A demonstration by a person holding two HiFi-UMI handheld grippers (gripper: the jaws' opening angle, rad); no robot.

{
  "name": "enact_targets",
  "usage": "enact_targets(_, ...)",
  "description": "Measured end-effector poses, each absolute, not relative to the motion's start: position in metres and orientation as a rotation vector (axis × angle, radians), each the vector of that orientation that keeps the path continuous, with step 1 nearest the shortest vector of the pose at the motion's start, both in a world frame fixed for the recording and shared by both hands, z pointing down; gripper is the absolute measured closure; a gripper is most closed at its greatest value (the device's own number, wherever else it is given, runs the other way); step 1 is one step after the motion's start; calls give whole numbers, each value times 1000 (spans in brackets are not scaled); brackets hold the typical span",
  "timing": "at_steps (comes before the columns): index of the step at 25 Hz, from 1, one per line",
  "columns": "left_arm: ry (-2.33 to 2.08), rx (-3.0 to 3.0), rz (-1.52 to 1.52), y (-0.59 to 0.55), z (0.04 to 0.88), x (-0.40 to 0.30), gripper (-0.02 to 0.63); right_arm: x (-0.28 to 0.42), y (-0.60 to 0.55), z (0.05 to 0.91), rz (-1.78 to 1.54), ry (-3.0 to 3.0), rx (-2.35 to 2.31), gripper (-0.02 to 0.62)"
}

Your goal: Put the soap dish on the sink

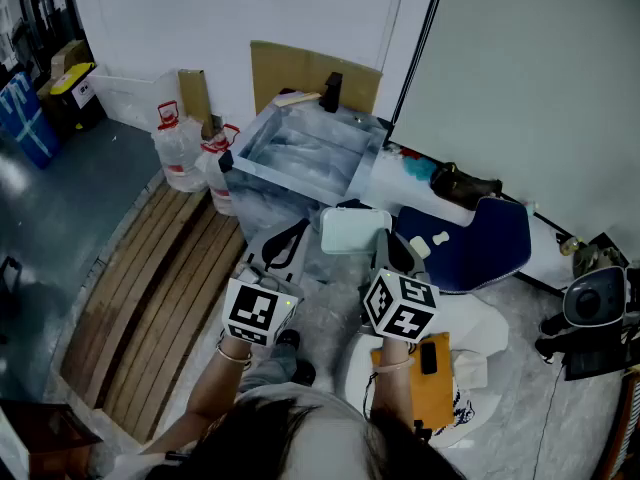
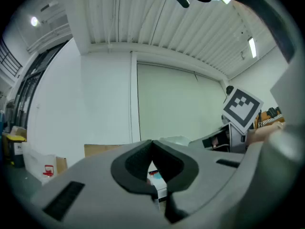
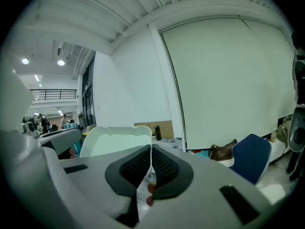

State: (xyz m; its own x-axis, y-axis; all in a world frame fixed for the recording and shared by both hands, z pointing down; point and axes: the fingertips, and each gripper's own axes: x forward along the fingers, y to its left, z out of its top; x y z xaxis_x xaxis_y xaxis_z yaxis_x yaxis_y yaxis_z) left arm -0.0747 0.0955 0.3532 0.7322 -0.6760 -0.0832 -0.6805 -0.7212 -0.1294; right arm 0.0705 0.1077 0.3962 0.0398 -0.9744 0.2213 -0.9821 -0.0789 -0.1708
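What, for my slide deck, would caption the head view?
Right gripper holds the pale green soap dish just short of the sink, with the shut, empty left gripper alongside.

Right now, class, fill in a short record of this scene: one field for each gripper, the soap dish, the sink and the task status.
Left gripper: jaws together, nothing held.
Right gripper: jaws closed on the soap dish's edge.
Soap dish: pale, held up near the sink's near side.
Sink: metal basin, black tap at its far rim.
Task status: dish not yet set on the sink.
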Motion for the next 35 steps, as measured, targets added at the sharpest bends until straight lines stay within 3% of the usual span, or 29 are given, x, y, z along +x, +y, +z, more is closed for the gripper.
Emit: enact_targets(35, 929, -2884, 50, -63, 365, -79, 597, 59, -39, 402, 463, -1955, 2312, 568)
